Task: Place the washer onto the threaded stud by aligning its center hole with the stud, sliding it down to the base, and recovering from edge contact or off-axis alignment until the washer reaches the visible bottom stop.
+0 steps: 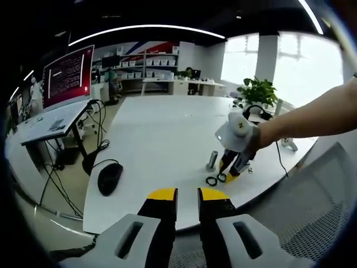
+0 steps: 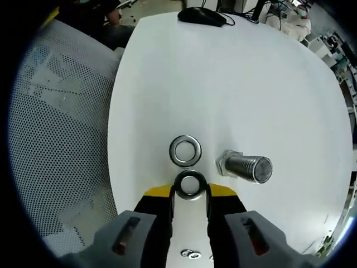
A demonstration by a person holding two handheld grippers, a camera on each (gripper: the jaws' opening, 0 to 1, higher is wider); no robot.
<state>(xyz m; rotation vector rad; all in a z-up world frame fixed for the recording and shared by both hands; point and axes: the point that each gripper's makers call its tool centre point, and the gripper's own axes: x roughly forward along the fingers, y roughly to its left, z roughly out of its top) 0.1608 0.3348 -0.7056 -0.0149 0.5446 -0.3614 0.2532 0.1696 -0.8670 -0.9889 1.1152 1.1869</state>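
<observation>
In the right gripper view, a steel washer (image 2: 190, 185) sits between the yellow fingertips of my right gripper (image 2: 191, 192), which is shut on its rim at table level. A second washer (image 2: 186, 151) lies flat just beyond it. The threaded stud (image 2: 245, 166) stands upright on its hex base to the right, apart from both washers. In the left gripper view, the right gripper (image 1: 230, 174) is held by a person's arm beside the stud (image 1: 212, 161), with the two washers (image 1: 211, 181) at its tips. My left gripper (image 1: 188, 195) hovers over the table's near edge, slightly open with nothing between its jaws.
The white table (image 1: 162, 128) carries a black mouse (image 1: 109, 177) with its cable at the left, also seen as the mouse (image 2: 202, 17) far ahead. A mesh chair (image 2: 56, 111) stands off the table's left edge. Two small washers (image 2: 189, 254) lie under my right gripper. A potted plant (image 1: 259, 91) stands at the far side.
</observation>
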